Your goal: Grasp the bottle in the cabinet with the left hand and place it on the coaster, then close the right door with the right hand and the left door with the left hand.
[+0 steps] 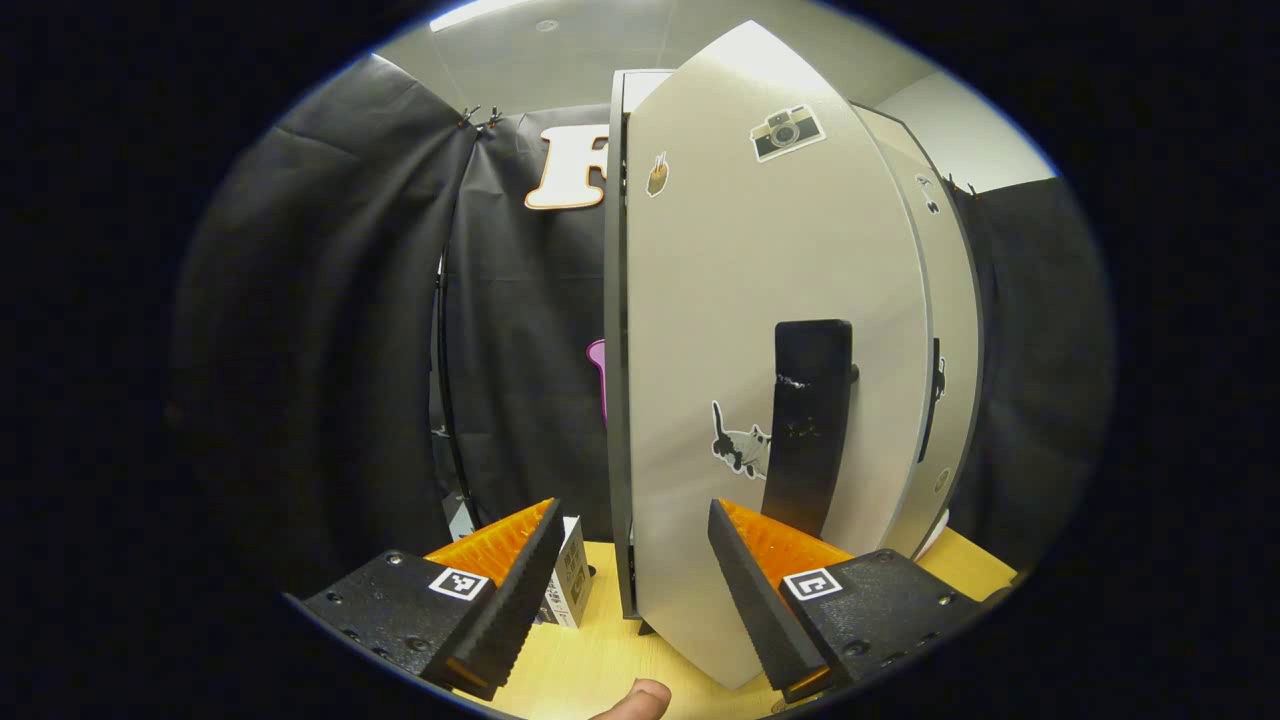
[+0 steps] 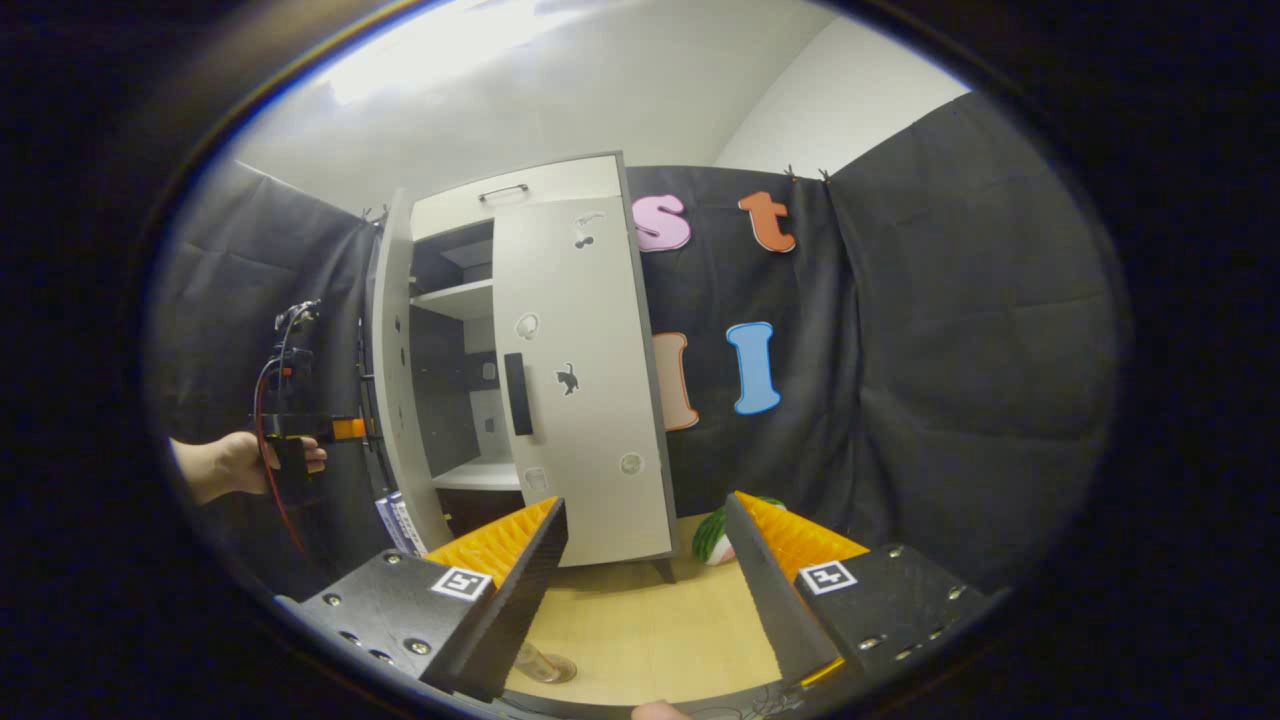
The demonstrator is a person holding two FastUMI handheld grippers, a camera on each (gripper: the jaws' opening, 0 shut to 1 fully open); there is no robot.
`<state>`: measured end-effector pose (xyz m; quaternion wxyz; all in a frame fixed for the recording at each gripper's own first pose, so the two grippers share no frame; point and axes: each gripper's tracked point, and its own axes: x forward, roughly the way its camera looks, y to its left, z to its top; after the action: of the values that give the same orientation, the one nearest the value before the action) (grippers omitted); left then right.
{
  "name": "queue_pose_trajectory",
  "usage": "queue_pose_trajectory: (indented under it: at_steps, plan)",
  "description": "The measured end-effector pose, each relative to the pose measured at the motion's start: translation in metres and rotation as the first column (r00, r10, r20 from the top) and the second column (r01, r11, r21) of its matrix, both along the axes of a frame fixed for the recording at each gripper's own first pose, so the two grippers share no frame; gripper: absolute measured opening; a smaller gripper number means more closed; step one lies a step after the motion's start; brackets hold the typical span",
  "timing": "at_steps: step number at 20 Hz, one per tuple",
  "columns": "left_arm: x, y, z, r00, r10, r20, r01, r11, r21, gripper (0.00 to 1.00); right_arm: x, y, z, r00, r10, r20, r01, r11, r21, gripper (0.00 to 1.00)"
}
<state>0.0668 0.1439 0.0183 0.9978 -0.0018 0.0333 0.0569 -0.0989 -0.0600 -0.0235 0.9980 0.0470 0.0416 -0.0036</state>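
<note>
While left door (image 1: 760, 380) stands ajar, handle (image 1: 810, 425) runs vertical.

Black cloth (image 2: 900, 330) is hanging in folds all around me, pinned up along its top edge as the booth's wall. Above it a plain white wall (image 2: 830, 100) is meeting a pale ceiling (image 1: 560, 50), where a bright strip light (image 1: 475, 12) is glowing and washing the upper surfaces. Below, a light wooden desk (image 2: 650, 620) is spreading out in front of me, its grain catching the light and running back to where the cloth is falling behind it.
</note>
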Motion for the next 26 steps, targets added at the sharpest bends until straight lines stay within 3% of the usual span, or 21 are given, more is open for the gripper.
queue_pose_trajectory:
  at_steps: [1,4,6,11,15,18,20,21,24,26]
  plan:
    - [0.003,-0.003,0.001,1.000,-0.003,0.002,0.003,1.000,0.005,0.92,-0.001,-0.004,-0.002,1.000,-0.009,-0.003,0.009,1.000,-0.001,0.96]
    - [0.008,-0.013,0.000,1.000,-0.014,0.001,0.014,1.000,-0.001,0.88,-0.005,-0.011,-0.005,1.000,-0.024,-0.010,0.024,1.000,0.004,0.96]
    - [0.010,-0.020,0.002,1.000,-0.023,0.006,0.023,1.000,-0.002,0.93,-0.005,-0.016,-0.005,0.999,-0.034,-0.012,0.034,0.999,-0.003,0.96]
    - [0.008,-0.034,0.009,0.999,-0.039,0.027,0.038,0.999,0.039,0.94,-0.005,-0.017,0.002,1.000,-0.029,-0.013,0.028,1.000,-0.010,0.96]
    - [-0.010,-0.046,0.009,0.998,-0.057,0.024,0.055,0.996,0.066,0.94,-0.003,-0.013,0.007,1.000,-0.002,-0.012,0.001,1.000,-0.009,0.93]
    - [-0.029,-0.048,0.005,0.999,-0.050,0.018,0.048,0.995,0.085,0.95,-0.002,-0.009,0.012,1.000,0.023,-0.009,-0.023,1.000,-0.016,0.96]
    - [-0.042,-0.051,0.003,0.999,-0.042,0.013,0.041,0.996,0.073,0.97,-0.001,-0.005,0.015,0.999,0.034,-0.008,-0.034,0.999,-0.026,0.93]
    - [-0.048,-0.054,-0.001,0.999,-0.052,0.002,0.052,0.996,0.068,1.00,-0.001,-0.002,0.018,0.999,0.044,-0.002,-0.044,0.999,-0.031,0.96]
    - [-0.071,-0.060,0.000,0.999,-0.049,0.018,0.048,0.997,0.053,0.98,0.001,0.014,0.023,0.996,0.091,0.004,-0.091,0.995,-0.050,0.96]
    - [-0.086,-0.067,-0.014,0.996,-0.066,-0.055,0.069,0.996,0.048,0.97,0.005,0.022,0.027,0.994,0.111,0.010,-0.110,0.992,-0.055,0.93]
